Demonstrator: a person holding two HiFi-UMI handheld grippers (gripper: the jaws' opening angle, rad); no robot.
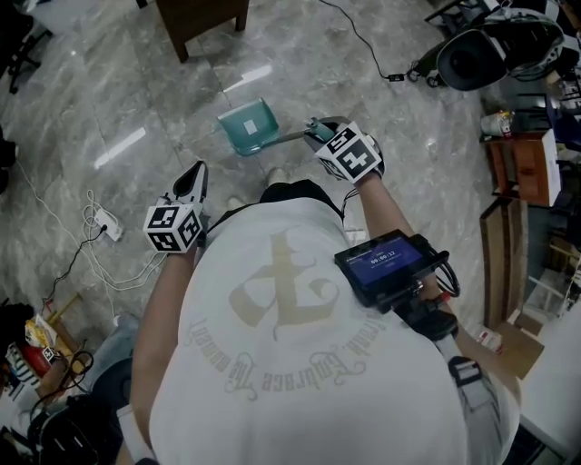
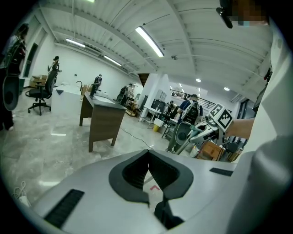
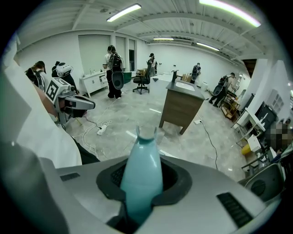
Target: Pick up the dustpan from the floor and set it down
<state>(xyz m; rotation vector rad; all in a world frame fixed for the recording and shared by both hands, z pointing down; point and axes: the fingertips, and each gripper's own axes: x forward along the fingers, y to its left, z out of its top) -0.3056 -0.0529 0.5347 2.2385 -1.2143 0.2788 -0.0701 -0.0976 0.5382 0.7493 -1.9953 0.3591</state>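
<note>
Teal dustpan (image 1: 248, 125) clamped in right gripper (image 1: 315, 133), left gripper (image 1: 197, 173) closed

White T-shirt (image 1: 272, 390), beige emblem (image 1: 283, 292), grey left tool (image 1: 198, 171), grey right tool (image 1: 315, 128)

In the right gripper view the dustpan (image 3: 139, 178) shows only its blurred handle (pan beyond not discernible).

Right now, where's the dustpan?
Head view, upper centre: the dustpan is held by its handle in the right gripper, just below the brown desk.
</note>
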